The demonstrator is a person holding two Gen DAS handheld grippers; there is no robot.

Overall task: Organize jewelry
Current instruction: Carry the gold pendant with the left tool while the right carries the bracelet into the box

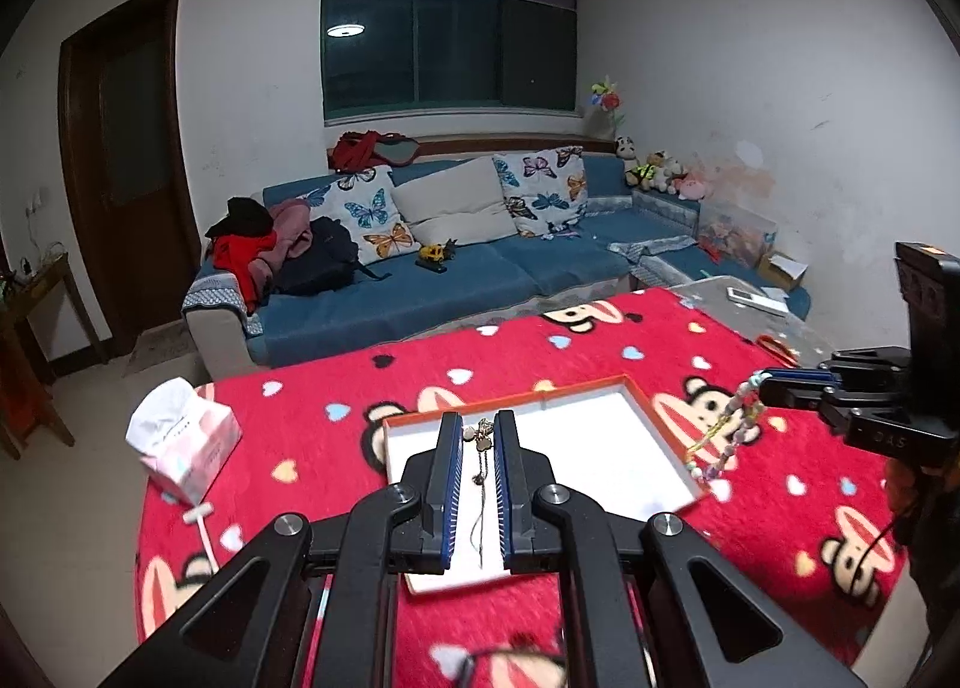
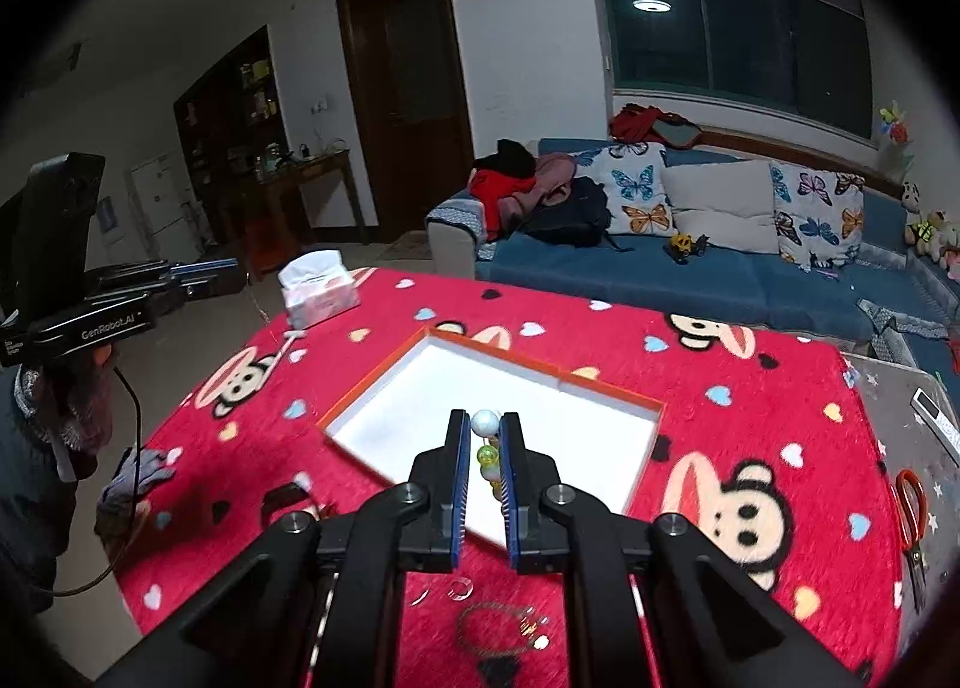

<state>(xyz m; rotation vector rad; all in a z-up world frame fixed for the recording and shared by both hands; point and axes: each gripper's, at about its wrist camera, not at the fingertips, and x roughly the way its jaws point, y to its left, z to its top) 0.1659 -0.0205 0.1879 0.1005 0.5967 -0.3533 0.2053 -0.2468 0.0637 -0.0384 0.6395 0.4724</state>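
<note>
The left gripper pinches a thin gold pendant chain above the orange-rimmed white tray. The right gripper clamps a pastel beaded bracelet.

A fuzzy red cloth covers the bench. The tray looks like matt white card. Glossy beads sit mid-frame, between matt black plastic.

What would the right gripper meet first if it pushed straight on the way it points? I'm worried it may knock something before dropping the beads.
Probably the white floor of the orange-rimmed box, which lies right ahead of the right gripper holding the beaded string. Nothing else shows between them, though depth is unclear.
</note>
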